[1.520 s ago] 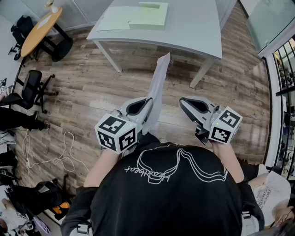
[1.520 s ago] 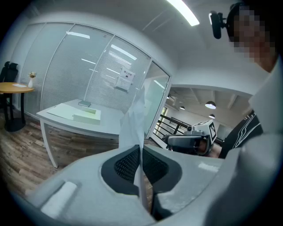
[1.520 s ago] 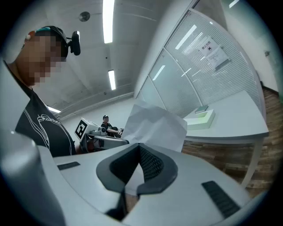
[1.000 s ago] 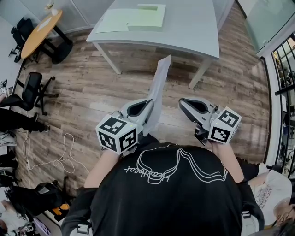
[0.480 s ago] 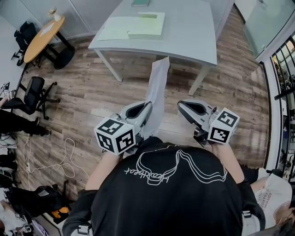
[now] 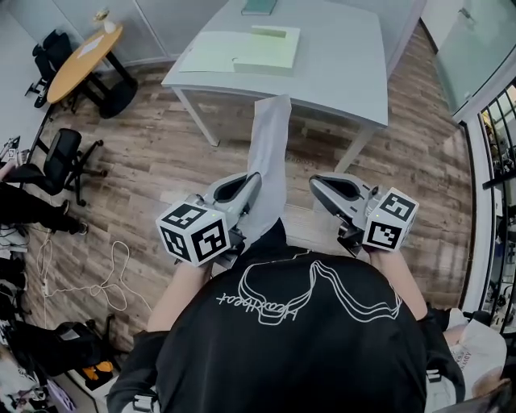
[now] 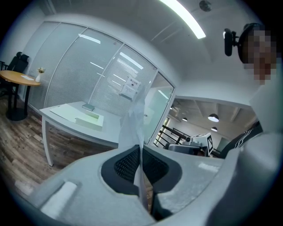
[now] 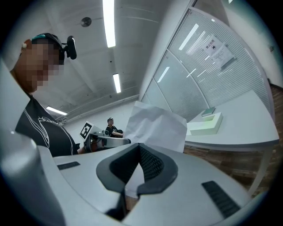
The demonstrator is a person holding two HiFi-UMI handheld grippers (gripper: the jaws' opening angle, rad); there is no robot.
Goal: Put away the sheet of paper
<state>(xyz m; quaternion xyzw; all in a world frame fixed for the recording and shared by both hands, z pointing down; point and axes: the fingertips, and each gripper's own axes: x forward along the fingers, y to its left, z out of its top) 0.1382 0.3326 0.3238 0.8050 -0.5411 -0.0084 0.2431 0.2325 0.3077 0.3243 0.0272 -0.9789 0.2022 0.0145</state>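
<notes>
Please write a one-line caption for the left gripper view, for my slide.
The left gripper, jaws closed, pinches a sheet of paper, with a white table beyond.

A pale grey rectangular desk on white legs stands on the brown wood-plank floor, ahead of the left gripper and right gripper, well apart from both. On it, beyond the left gripper, lie a flat pale green mat, a thicker pale green slab just beside it, and a small dark green book farther off.
</notes>
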